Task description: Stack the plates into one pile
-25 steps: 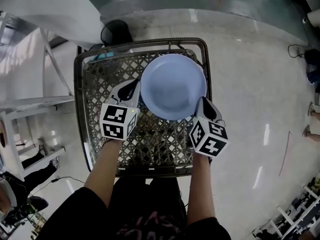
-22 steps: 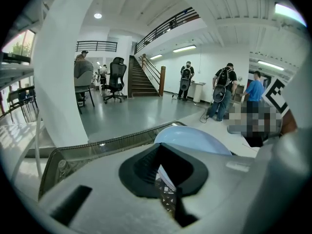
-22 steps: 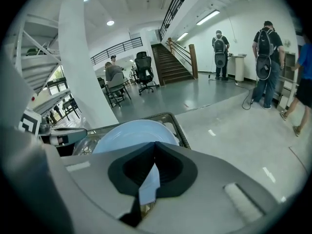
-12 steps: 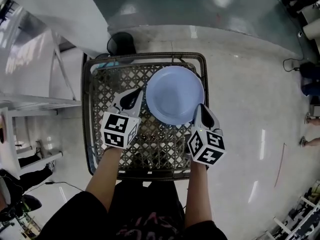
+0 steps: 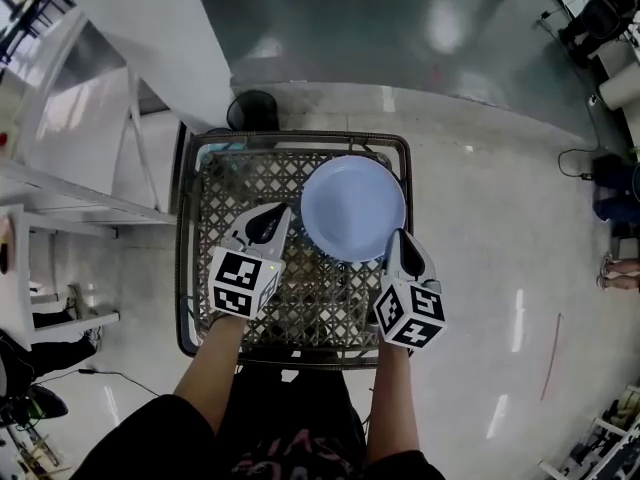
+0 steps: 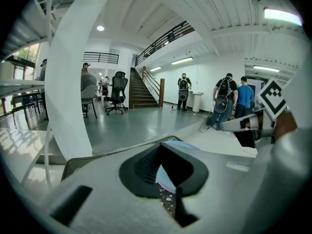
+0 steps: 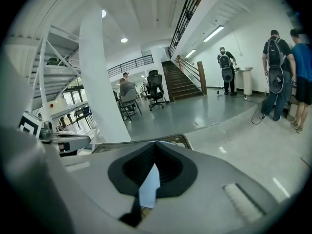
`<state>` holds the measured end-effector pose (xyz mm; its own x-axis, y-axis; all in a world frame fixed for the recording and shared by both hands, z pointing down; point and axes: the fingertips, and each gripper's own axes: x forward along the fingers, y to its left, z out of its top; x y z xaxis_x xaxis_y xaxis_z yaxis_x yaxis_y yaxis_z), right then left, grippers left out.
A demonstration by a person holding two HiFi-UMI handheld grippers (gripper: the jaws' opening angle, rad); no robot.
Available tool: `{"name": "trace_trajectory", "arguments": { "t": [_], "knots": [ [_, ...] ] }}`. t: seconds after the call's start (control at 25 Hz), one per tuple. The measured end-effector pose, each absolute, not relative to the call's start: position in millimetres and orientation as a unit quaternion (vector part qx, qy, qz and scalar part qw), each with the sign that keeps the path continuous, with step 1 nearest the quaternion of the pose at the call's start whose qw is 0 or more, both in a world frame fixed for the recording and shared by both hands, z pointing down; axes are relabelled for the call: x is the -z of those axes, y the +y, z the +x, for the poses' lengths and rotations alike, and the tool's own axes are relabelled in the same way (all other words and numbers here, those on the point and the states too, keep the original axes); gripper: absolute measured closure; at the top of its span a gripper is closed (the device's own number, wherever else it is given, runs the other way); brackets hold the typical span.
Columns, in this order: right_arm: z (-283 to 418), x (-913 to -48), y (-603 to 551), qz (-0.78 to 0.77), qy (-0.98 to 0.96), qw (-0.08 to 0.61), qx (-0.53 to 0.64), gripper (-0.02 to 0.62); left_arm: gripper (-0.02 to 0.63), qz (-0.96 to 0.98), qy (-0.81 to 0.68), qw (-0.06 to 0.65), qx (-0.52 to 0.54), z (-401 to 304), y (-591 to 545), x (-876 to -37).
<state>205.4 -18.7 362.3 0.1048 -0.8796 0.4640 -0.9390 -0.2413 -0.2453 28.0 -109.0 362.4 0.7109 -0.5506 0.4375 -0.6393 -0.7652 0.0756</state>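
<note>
A pale blue plate (image 5: 352, 208) hangs above the metal wire basket (image 5: 192, 268), held by its rim from both sides. My left gripper (image 5: 287, 214) is shut on the plate's left edge. My right gripper (image 5: 394, 240) is shut on its right edge. In the left gripper view a slice of the plate (image 6: 164, 178) shows between the closed jaws (image 6: 168, 182), with the right gripper (image 6: 251, 124) off to the right. In the right gripper view the plate's edge (image 7: 149, 185) sits in the jaws (image 7: 152, 179), and the left gripper (image 7: 66, 141) shows at the left.
A black round bin (image 5: 252, 110) stands on the floor behind the basket. A white column and metal shelving (image 5: 70, 208) rise at the left. Several people (image 6: 229, 99), office chairs (image 6: 117, 91) and a staircase (image 7: 183, 82) are far off across the glossy floor.
Both grippers have risen together with the plate still held between them. The basket now sits lower and looks smaller beneath the plate.
</note>
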Motion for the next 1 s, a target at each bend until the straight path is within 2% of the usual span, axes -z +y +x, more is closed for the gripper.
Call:
{"name": "trace_trajectory", "arguments": {
  "t": [1.0],
  "knots": [
    [151.6,-223.4,5.6,0.698,-0.703,-0.004,-0.133,0.586,0.606,0.919,-0.373,0.07,-0.104,-45.3,-85.7,-228.1]
  ]
}}
